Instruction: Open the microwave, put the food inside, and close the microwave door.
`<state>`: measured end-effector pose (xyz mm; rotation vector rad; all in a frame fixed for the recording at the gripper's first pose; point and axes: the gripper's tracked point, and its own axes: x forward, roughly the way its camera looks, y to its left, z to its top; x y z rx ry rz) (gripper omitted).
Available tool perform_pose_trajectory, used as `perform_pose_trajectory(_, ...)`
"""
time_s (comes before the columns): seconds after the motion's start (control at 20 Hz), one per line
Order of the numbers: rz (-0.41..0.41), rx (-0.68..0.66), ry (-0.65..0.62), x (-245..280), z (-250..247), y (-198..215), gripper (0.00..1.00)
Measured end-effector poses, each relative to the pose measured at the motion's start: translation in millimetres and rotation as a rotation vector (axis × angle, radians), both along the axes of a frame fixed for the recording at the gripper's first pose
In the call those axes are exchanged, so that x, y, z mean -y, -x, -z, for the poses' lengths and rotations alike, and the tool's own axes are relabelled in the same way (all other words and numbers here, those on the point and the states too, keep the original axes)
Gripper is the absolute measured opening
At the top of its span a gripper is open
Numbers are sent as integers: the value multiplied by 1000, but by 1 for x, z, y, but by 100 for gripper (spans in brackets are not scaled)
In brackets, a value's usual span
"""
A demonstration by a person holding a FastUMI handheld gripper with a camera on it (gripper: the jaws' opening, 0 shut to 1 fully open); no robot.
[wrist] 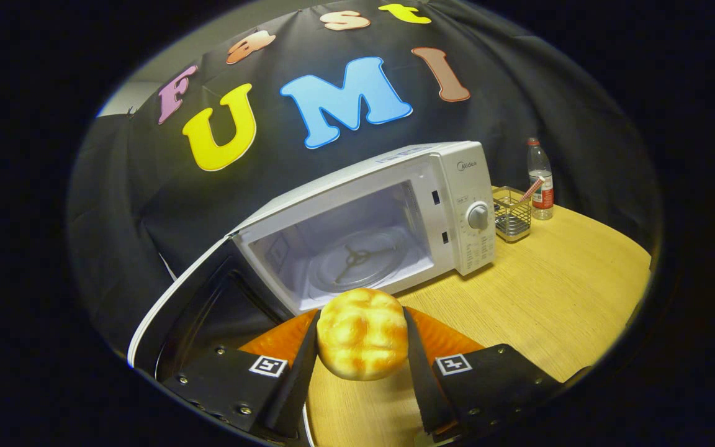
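tool (pixel 362 347) clamped on bun (pixel 362 333) | microwave (pixel 388 217) just ahead, door (pixel 174 310) swung open | turntable (pixel 354 261) bare | wooden surface (pixel 550 279)

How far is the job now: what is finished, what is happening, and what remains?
Done: the microwave door stands wide open, and the turntable inside is bare. In hand: the tongs are shut on the bun, held just in front of the cavity. Left: set the bun on the turntable, let go, draw back, and close the door.
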<state>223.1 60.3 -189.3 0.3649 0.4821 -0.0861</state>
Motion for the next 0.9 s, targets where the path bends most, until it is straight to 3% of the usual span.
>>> perform_pose_trajectory(0.4,93,68,-192,-1,19,-84,72)
perform_pose_trajectory(0.9,134,69,-250,-7,61,-152,74)
